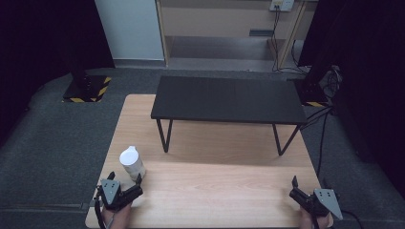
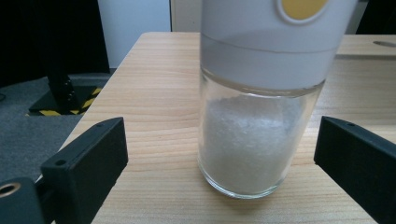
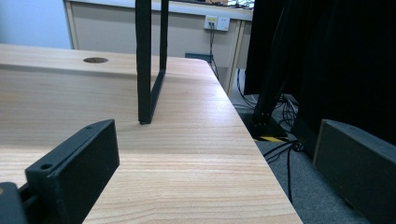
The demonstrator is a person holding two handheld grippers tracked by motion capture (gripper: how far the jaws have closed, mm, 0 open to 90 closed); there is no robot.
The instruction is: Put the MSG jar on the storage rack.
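A clear glass shaker (image 1: pixel 132 163) with a white cap and white grains inside stands upright on the wooden table (image 1: pixel 215 191) near its left front corner. My left gripper (image 1: pixel 125 180) sits just behind it, open, with the jaws wide on either side of the jar. In the left gripper view the shaker (image 2: pixel 254 126) stands between the two black jaws and touches neither; a yellow dot marks its cap. My right gripper (image 1: pixel 292 187) rests open at the right front corner of the table, with nothing between its jaws.
A low black shelf (image 1: pixel 228 100) on thin metal legs stands on the far half of the table; one leg (image 3: pixel 148 65) is ahead of the right gripper. The table's right edge (image 3: pixel 261 163) drops to grey floor with cables. A black stand base (image 1: pixel 86 88) sits far left.
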